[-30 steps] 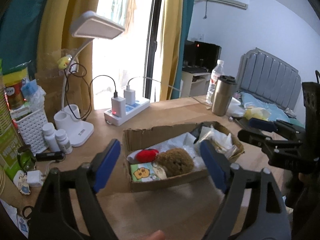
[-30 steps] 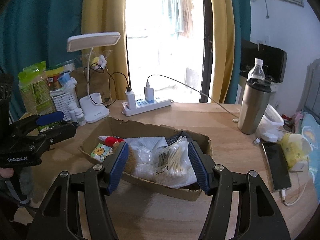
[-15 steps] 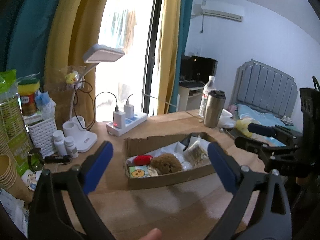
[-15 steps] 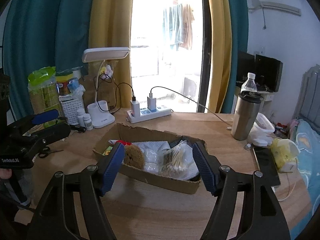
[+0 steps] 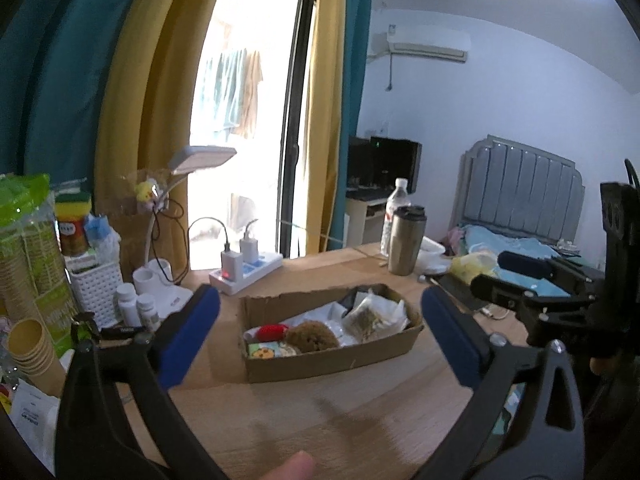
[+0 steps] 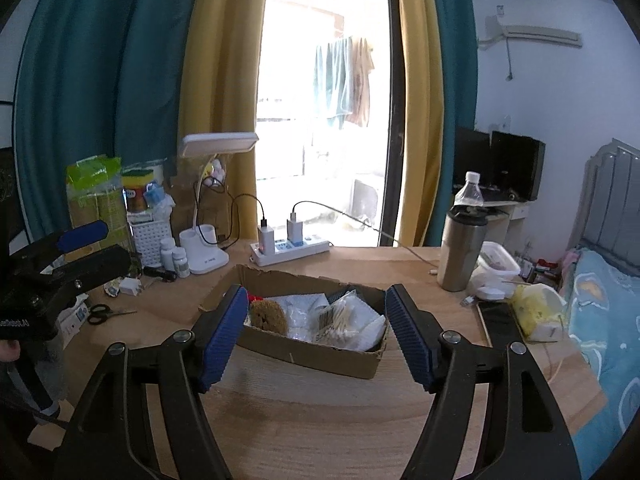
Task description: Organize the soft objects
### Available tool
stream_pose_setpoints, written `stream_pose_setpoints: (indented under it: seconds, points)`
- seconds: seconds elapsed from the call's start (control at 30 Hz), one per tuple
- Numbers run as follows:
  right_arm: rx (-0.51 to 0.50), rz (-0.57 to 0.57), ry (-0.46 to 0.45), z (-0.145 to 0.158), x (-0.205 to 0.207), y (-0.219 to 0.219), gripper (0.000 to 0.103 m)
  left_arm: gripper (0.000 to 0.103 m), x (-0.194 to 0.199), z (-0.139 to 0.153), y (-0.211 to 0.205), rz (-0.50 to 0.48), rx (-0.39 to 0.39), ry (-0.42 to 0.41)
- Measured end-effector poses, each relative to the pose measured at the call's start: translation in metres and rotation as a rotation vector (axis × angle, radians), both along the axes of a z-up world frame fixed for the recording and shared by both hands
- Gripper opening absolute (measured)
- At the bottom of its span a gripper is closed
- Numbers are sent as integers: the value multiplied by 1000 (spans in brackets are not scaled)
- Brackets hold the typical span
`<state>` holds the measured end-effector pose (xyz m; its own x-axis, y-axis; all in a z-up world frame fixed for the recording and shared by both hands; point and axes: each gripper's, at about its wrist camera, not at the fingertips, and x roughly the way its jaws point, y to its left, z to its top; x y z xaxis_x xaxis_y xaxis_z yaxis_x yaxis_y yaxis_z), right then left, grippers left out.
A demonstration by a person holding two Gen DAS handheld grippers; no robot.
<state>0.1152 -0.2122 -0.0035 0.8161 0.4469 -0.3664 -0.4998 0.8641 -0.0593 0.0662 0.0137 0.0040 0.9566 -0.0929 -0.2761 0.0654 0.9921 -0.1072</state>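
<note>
Left wrist view: we are holding the left gripper (image 5: 320,334) above the wooden table (image 5: 320,412), short of the cardboard box (image 5: 332,356), with its blue fingers (image 5: 188,340) spread very wide and nothing between them; the jaws have just been opening further. A fingertip (image 5: 290,468) is showing at the bottom edge. The box is sitting near the middle of the table, and inside it we are seeing a brown sponge (image 5: 310,336), a red soft item (image 5: 272,332) just beside it, a small yellow cartoon pack (image 5: 266,351) at the near corner, and a clear bag of cotton swabs (image 5: 366,318) toward the far end, all lying on white wrapping.

From the right wrist view, we are keeping the right gripper (image 6: 314,334) in front of the same box (image 6: 316,356), its jaws fairly wide and holding nothing, having opened over the past second. The left gripper (image 6: 86,248) is showing at the left edge. Behind the box, a power strip (image 6: 290,250), a desk lamp (image 6: 208,256) and a steel tumbler (image 6: 462,248) are standing on the table. A phone (image 6: 500,318) is lying to the right, near a yellow bag (image 6: 534,308).
</note>
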Motion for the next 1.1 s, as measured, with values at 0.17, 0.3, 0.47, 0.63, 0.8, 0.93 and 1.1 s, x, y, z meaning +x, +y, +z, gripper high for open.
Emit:
stream_pose_setpoints:
  seconds: [0.17, 0.3, 0.47, 0.63, 0.8, 0.93, 1.1]
  points:
    - [13, -25, -35, 9, -19, -9, 75, 102, -17, 12, -4, -2, 4, -26]
    - [32, -58, -61, 17, -35, -21, 75, 102, -29, 21, -12, 19, 29, -45]
    - [46, -83, -91, 24, -53, -32, 76, 102, -45, 29, -22, 14, 49, -67]
    - [62, -104, -136, 34, -69, -42, 78, 102, -56, 35, -36, 61, 109, -88]
    - [92, -126, -158, 43, -79, -54, 79, 102, -67, 43, -44, 51, 112, -106]
    - [95, -132, -164, 46, -81, -57, 79, 102, -71, 47, -45, 37, 97, -110]
    - [98, -129, -169, 46, -85, -57, 79, 102, -73, 52, -47, 16, 94, -124]
